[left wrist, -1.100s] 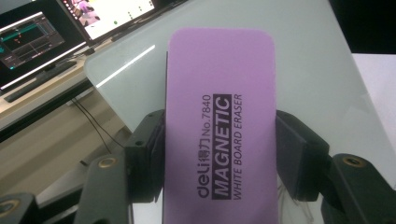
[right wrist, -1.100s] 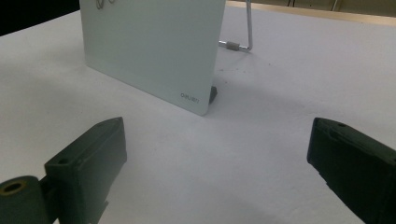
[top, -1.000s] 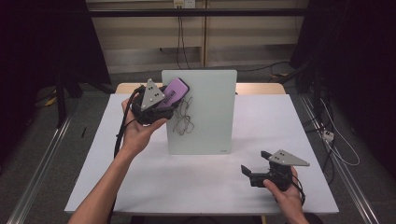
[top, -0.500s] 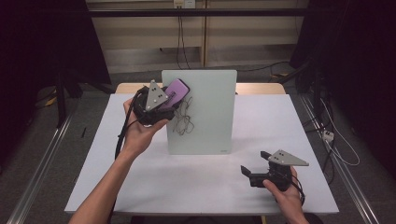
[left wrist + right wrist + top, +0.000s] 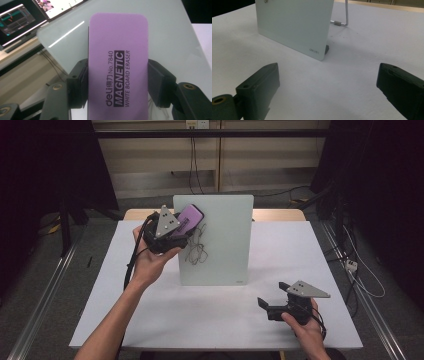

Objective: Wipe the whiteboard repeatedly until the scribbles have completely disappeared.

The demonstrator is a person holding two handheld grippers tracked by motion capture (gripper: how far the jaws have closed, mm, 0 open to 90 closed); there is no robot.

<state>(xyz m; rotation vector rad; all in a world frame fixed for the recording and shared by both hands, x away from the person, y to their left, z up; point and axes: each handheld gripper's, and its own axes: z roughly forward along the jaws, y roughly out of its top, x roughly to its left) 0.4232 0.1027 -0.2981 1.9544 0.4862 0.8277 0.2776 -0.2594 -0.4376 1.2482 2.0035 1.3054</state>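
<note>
- Left gripper (image 5: 186,226): jaws closed on a flat purple rounded-corner magnetic whiteboard eraser (image 5: 117,65), one black pad pressing each long edge; the printed face is turned toward the gripper's camera
- Position of the eraser: held raised at the upper left part of a pale frosted-glass desktop whiteboard (image 5: 225,250), above a black scribbled pen mark (image 5: 196,251) on the board face; whether the eraser's wiping side touches the glass cannot be told
- Right gripper (image 5: 266,306): jaws stand wide apart with nothing between them, resting low on the white table top (image 5: 210,320), near the board's lower right corner but apart from it
- Support of the board: a thin metal wire stand (image 5: 342,17) behind it, seen from the right gripper view, plus a small dark foot at the corner; the board stands near upright and nothing steadies it
- Risk one, judged: a firm wipe across the scribble could push the unbraced board back or slide it over the table
- Risk two, judged: the pads hold only the eraser's narrow edges, so drag against glass could twist it out of the grip
- Risk three, judged: a tilted eraser would leave part of the mark unwiped
</note>
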